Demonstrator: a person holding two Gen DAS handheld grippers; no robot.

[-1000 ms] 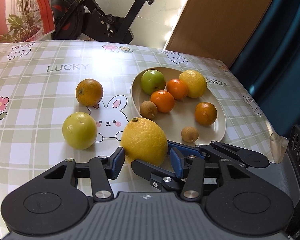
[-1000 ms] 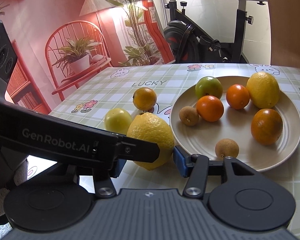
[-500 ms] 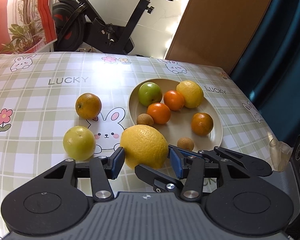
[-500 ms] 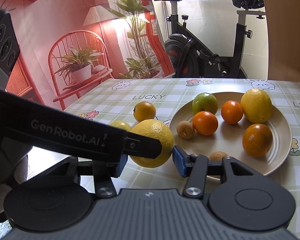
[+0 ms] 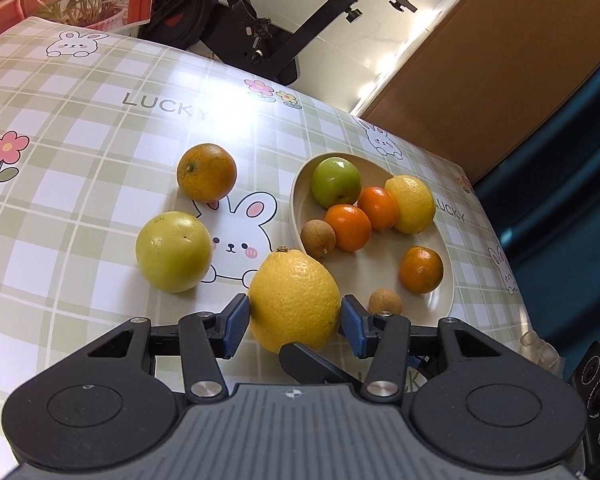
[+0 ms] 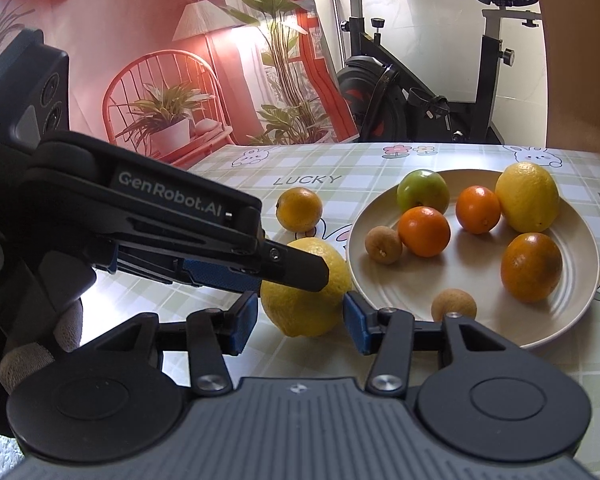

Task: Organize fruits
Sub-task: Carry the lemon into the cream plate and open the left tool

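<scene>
Both my grippers sit on 1 lemon (image 5: 294,300). Left gripper (image 5: 294,320) grasps it, blue pads (image 5: 234,320) touching either flank, because it is too wide for a light pinch. Right gripper (image 6: 300,318) has just been closing around the same lemon; pads look against the skin, likely steadying it. The lemon is between the fingers, just beside the plate (image 6: 580,280), which holds 7 fruits. An orange (image 5: 206,172) and green fruit (image 5: 174,251) wait beyond the left fingertips.
</scene>
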